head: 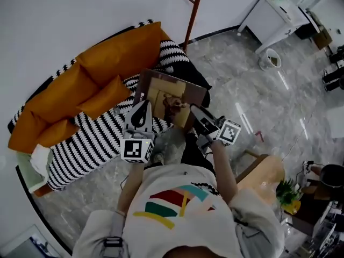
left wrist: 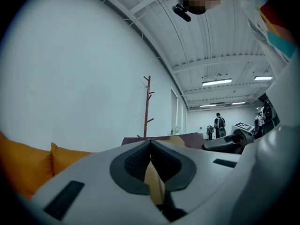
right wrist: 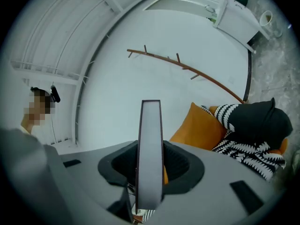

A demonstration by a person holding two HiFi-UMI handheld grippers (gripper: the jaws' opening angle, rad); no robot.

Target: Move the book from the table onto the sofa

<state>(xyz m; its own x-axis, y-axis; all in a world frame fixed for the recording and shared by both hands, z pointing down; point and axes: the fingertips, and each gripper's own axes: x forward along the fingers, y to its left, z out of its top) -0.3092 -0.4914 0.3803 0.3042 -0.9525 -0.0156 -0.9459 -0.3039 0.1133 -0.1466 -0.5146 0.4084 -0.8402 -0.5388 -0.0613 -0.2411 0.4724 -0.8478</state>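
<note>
The book (head: pixel 169 97), brown-edged with a tan picture cover, is held in the air over the sofa's (head: pixel 99 71) striped seat. My left gripper (head: pixel 145 112) is shut on its near left edge. In the left gripper view a thin tan edge of the book (left wrist: pixel 153 184) is pinched between the dark pads (left wrist: pixel 137 163). My right gripper (head: pixel 195 115) is shut on the near right edge. In the right gripper view the book's grey page edge (right wrist: pixel 151 144) stands upright between the jaws, with the sofa's orange cushion (right wrist: pixel 199 128) beyond it.
A black-and-white striped throw (head: pixel 91 138) covers the sofa seat, and a black cloth (head: pixel 198 78) lies at its right end. A wooden coat stand (head: pixel 193 9) rises behind. A white table (head: pixel 271 15) and bin (head: pixel 269 59) stand far right, a wooden table (head: pixel 263 173) near right.
</note>
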